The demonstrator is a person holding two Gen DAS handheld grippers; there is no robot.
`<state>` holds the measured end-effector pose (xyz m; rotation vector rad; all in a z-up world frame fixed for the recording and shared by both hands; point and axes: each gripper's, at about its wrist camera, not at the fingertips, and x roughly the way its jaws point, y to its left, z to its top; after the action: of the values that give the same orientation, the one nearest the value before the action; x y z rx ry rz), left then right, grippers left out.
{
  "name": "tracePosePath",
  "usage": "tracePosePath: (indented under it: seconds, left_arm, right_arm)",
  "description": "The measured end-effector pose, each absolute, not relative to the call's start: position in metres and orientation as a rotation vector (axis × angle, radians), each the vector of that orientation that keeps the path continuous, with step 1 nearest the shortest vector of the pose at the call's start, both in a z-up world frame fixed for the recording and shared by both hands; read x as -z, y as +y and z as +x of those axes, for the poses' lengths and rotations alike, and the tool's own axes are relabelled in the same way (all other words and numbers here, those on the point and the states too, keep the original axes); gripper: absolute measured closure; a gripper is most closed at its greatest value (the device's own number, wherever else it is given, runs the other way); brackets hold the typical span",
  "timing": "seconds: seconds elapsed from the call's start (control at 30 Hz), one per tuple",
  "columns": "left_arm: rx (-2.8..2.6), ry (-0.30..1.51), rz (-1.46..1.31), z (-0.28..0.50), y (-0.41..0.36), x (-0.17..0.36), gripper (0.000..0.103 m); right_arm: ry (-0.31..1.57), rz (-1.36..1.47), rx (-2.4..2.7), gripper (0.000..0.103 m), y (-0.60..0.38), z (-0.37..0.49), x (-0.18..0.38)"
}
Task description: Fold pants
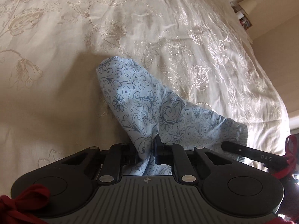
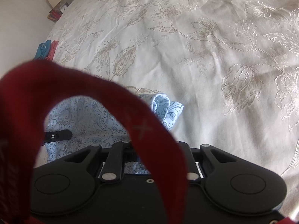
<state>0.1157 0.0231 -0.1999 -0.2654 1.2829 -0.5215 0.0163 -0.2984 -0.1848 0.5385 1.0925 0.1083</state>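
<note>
We note thin, limp pants (image 1: 149, 100) on the bedspread (image 1: 56, 37), left gripper (image 1: 145, 149) and right gripper (image 2: 136, 155) each pinching bunched cloth, edges better.

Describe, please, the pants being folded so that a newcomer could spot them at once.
Start from the cream bedspread with its embroidered flowers. The pants lie bunched on it, clamped in the left gripper. They are pale blue with a dark swirling floral print, unlike the plain teal and red clothes at the bed's edge.

You had a cream floral-embroidered bedspread (image 2: 205, 56), teal and coral clothes (image 2: 46, 49) at its edge, a beige wall (image 1: 276, 59).
</note>
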Motion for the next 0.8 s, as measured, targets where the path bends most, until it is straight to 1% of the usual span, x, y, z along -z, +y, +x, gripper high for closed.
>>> tracePosePath:
  seconds: [0.13,0.23,0.4,0.57,0.67,0.8]
  left_arm:
    - [0.516,1.25,-0.282,0.111,0.033,0.176,0.091]
    - [0.499,1.21,-0.3,0.111,0.056,0.155,0.091]
    - [0.438,1.165,-0.353,0.123,0.116,0.128,0.091]
    - [0.36,1.108,-0.364,0.134,0.175,0.109,0.091]
    - [0.315,1.097,-0.381,0.144,0.202,0.111,0.091]
    - [0.202,1.116,-0.43,0.157,0.229,0.137,0.087]
  right_arm:
    - [1.056,0.516,-0.119,0.077,-0.287,0.012,0.157]
    - [1.026,0.498,-0.156,0.077,-0.272,0.015,0.135]
    - [0.993,0.473,-0.26,0.077,-0.225,0.043,0.112]
    - [0.99,0.469,-0.385,0.077,-0.167,0.087,0.105]
    - [1.005,0.44,-0.447,0.077,-0.133,0.114,0.108]
    - [1.047,0.38,-0.467,0.077,-0.097,0.147,0.128]
